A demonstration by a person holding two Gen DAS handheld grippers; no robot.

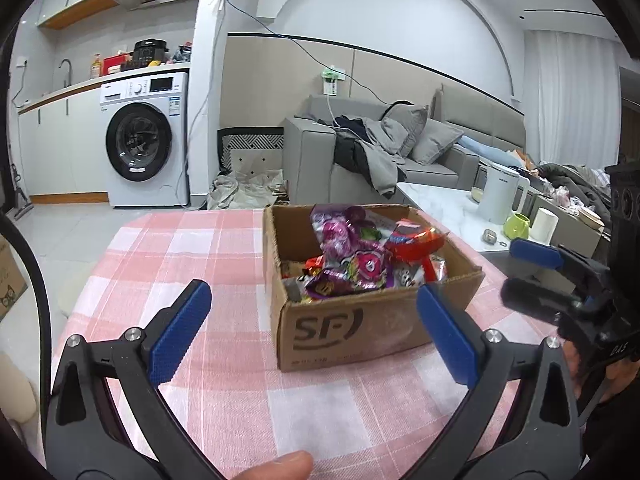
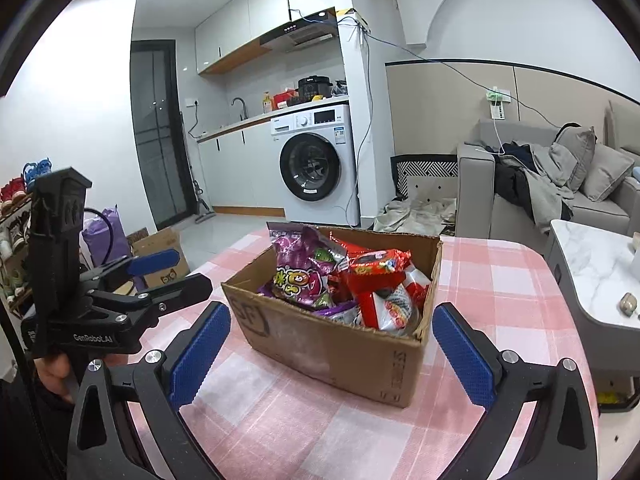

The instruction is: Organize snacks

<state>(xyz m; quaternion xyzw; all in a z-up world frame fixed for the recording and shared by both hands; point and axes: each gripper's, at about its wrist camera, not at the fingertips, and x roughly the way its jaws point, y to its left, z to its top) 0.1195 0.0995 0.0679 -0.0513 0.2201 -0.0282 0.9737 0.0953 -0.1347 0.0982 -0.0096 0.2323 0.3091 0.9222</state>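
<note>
Both tongs spread wide, nothing between them: left tongs (image 1: 314,330), right tongs (image 2: 332,354). SF cardboard box (image 1: 360,320) full of snack packets (image 2: 304,276) sits mid-desk (image 1: 180,248), dead ahead of both (long axis running away from them). Neither looks clearly nearer.

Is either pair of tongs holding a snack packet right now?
No: both the left tongs and right tongs stand wide open and empty, and the packets lie in the box.
</note>
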